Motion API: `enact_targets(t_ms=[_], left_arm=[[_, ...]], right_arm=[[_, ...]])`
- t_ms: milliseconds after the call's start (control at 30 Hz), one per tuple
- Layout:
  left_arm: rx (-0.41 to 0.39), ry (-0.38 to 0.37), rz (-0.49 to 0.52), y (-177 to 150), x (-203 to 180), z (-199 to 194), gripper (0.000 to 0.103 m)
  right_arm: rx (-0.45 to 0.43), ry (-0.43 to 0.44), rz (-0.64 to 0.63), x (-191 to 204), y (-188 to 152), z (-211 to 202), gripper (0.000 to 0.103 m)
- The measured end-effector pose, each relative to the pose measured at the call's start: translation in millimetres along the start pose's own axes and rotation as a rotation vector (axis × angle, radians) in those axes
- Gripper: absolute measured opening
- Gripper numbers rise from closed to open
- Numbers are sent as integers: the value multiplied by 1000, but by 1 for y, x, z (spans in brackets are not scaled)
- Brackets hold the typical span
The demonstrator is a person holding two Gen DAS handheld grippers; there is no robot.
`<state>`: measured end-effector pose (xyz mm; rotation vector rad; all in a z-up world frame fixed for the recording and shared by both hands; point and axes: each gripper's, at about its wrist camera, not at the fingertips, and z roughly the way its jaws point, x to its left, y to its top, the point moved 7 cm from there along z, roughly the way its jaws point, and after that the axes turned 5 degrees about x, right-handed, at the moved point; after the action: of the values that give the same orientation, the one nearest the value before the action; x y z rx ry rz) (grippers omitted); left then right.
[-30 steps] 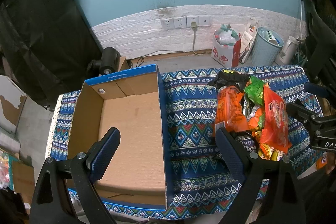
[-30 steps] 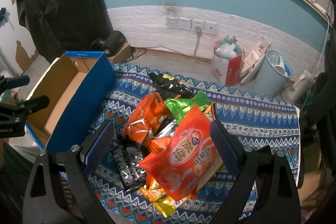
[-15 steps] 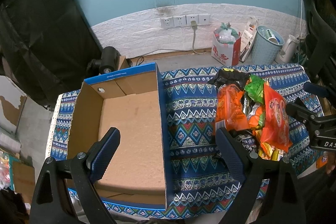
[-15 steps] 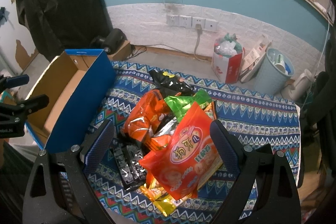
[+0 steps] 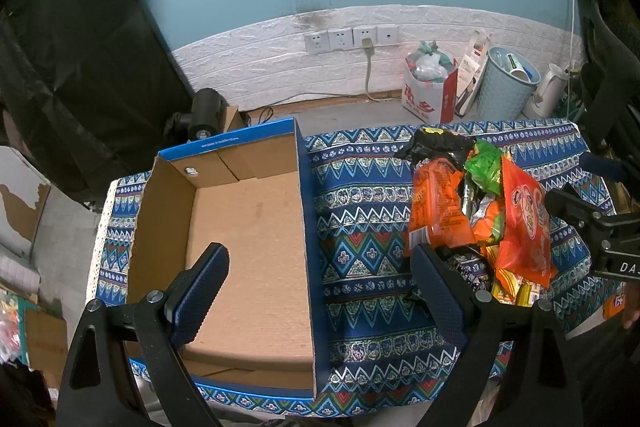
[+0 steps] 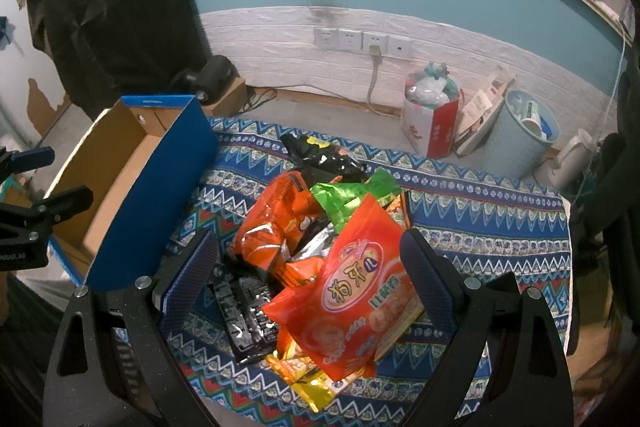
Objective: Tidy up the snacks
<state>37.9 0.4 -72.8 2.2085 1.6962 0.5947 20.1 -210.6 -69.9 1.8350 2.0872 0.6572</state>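
- Left wrist view: our left gripper point(image 5: 320, 267) hangs with its fingers spread wide and nothing between them, one pad over the floor of the cardboard box point(image 5: 248, 251), the other over the patterned cloth point(image 5: 360, 227) near the snack pile.
- We see the box standing open on the left part of the cloth, with blue outer walls, a brown inside and nothing in it.
- Right wrist view: our right gripper point(image 6: 308, 267) is also spread wide and grips nothing; its two pads sit either side of the pile as we look down on it, apart from the packets.
- The snacks all lie heaped on the cloth just right of the box, outside it.
- On top we see a big red bag point(image 6: 352, 299) with a round label; beside it lies an orange bag point(image 6: 272, 227).
- A green packet point(image 6: 352, 195) and a black bag point(image 6: 320, 159) sit at the far side of the heap.
- Dark printed packets point(image 6: 244, 307) and a gold packet point(image 6: 308, 375) poke out at the near edge; how many lie beneath, we cannot tell.
- Beyond the cloth, a pale blue bin point(image 6: 520, 135) stands by the wall.
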Motion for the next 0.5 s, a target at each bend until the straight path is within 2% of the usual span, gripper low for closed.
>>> enact_targets(t_ms=[500], left_arm=[[1, 0, 0, 0, 0, 0, 93]], right_arm=[[17, -14, 10, -4, -1, 3, 91]])
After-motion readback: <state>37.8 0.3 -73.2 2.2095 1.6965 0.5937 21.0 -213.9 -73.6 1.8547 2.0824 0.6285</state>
